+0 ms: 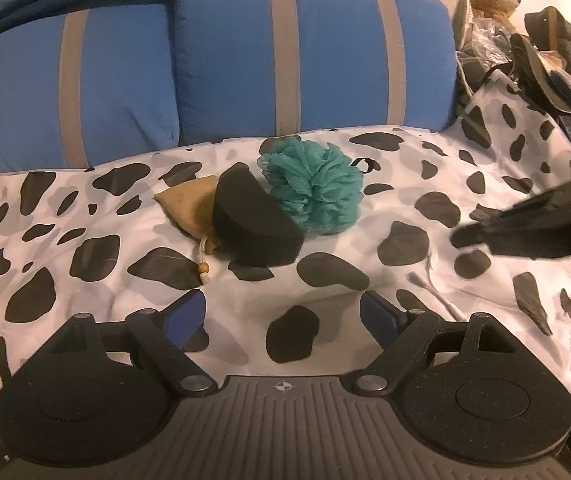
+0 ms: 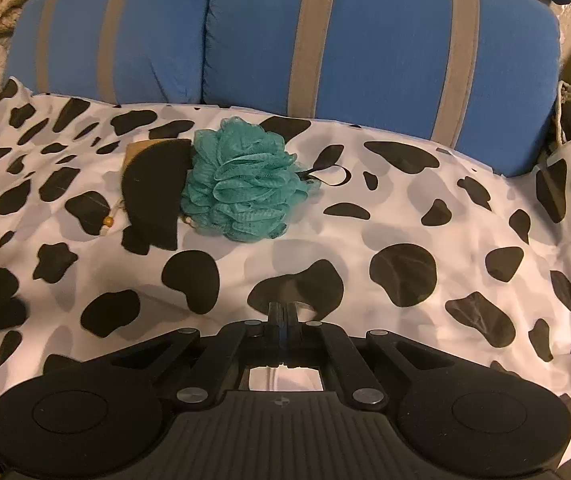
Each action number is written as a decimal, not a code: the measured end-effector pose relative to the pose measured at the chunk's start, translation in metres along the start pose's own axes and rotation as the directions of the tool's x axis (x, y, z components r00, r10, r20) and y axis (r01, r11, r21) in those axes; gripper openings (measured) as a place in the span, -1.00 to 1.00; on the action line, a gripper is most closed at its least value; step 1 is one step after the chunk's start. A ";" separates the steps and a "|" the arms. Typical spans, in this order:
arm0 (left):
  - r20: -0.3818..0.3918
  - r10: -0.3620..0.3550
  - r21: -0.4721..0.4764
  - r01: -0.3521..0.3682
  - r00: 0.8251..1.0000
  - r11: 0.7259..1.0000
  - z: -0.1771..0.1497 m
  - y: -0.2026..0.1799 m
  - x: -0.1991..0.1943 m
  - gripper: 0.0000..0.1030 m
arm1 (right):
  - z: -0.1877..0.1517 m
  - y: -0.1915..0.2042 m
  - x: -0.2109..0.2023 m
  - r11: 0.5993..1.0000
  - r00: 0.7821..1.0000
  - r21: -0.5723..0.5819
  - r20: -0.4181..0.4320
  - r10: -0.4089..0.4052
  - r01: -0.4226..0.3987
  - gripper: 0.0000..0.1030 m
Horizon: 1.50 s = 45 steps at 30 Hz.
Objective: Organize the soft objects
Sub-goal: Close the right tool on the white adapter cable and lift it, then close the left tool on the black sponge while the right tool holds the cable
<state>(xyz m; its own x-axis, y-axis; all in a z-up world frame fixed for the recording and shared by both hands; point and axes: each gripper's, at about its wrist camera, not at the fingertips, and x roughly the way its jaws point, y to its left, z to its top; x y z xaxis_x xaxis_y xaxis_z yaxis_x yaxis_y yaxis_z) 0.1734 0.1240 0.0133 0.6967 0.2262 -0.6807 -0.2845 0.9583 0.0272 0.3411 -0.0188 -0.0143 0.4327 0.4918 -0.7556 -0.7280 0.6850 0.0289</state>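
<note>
Loofah (image 2: pixel 241 180), sponge (image 2: pixel 155 196) and pouch (image 1: pixel 189 208) sit bunched mid-blanket (image 2: pixel 405 216), touching, while the left gripper (image 1: pixel 283 318) hangs wide and the right gripper (image 2: pixel 283 314) is pinched empty; the grouping looks done, with any stray item next.

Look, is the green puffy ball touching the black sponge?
Yes, the green puffy ball presses right against the black sponge on the spotted blanket.

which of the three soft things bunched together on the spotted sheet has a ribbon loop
The teal mesh bath pouf: a dark ribbon loop trails from its right side. The black half-round sponge beside it has none, and the tan pouch has a beaded drawstring instead.
</note>
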 end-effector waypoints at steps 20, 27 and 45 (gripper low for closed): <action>0.001 0.034 0.009 -0.034 0.999 0.999 0.021 0.015 0.060 0.65 | -0.040 -0.005 0.052 0.998 0.991 -0.039 -0.128 0.035 -0.041 -0.26; 0.010 0.037 0.032 -0.037 0.999 0.999 0.023 0.017 0.076 0.65 | -0.038 -0.001 0.058 0.999 0.993 -0.037 -0.119 0.024 -0.028 -0.88; -0.019 0.080 -0.055 -0.081 0.997 0.995 0.041 0.011 0.129 0.65 | -0.015 -0.005 0.029 1.000 0.999 -0.018 -0.050 0.019 -0.020 -0.89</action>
<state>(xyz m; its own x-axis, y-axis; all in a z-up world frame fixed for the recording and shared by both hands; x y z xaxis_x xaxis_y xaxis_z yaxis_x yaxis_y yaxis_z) 0.2871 0.1709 -0.0441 0.6588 0.2990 -0.6903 -0.3762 0.9256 0.0419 0.3501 -0.0159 -0.0463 0.3916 0.4777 -0.7864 -0.7460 0.6651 0.0326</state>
